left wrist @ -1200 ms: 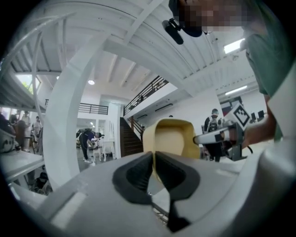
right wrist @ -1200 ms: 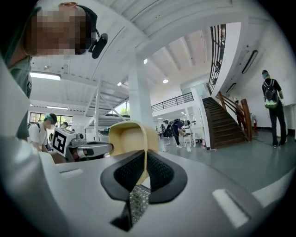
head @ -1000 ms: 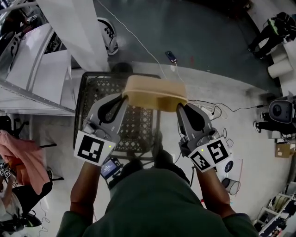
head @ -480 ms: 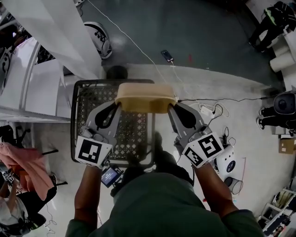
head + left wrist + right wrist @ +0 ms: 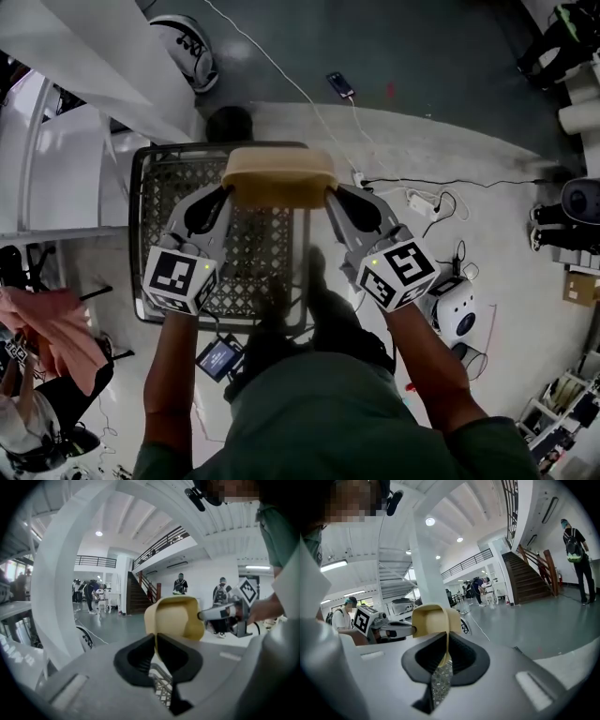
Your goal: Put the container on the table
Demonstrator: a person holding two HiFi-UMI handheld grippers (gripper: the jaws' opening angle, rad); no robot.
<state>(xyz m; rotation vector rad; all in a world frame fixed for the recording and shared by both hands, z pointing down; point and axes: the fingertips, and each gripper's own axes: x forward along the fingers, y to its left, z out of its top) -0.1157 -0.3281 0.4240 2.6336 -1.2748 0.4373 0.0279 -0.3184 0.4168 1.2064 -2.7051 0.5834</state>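
Left hand-held gripper [image 5: 223, 194] and right hand-held gripper [image 5: 331, 197] pinch opposite rims of a tan moulded container [image 5: 278, 176], probably light and bendy, above a black mesh basket [image 5: 248, 258].

The head view is dim and flat: soft, even light, only soft-edged shadows on the pale floor [image 5: 441, 141], and no glare on the container [image 5: 278, 176]. Straight lines bow toward its edges. The 2 gripper views are brighter, lit by round ceiling lamps [image 5: 430, 521] that bloom white, and both are ringed by black fisheye corners. Close to the lens, the left claw [image 5: 155, 639] and right claw [image 5: 448, 641] look dark and slightly soft.
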